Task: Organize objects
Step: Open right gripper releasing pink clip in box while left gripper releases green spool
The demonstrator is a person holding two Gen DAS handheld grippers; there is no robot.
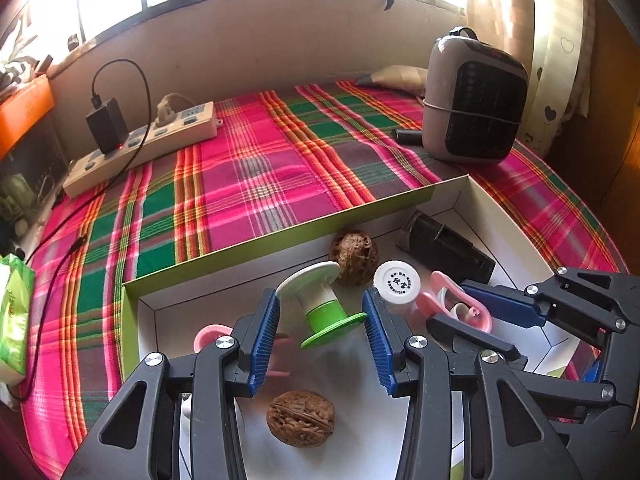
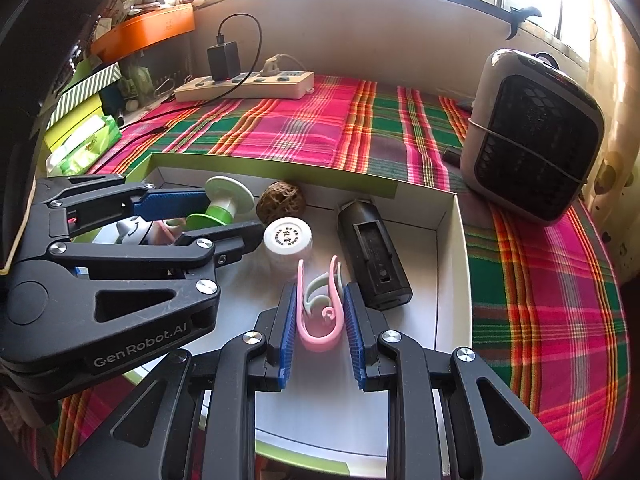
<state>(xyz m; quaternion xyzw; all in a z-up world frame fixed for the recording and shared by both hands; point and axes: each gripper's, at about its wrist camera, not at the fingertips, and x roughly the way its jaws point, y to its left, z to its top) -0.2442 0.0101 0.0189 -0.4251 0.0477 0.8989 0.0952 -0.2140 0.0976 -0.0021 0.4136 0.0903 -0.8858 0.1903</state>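
A shallow white box with green sides lies on the plaid cloth. In it are a green-and-white spool, two walnuts, a white-capped bottle, a black device and a pink clip. My left gripper is open with its pads either side of the spool. My right gripper is closed around the pink clip, pads touching its sides.
A grey heater stands at the back right. A power strip with a black charger lies at the back left. A green tissue pack and an orange box sit at the left.
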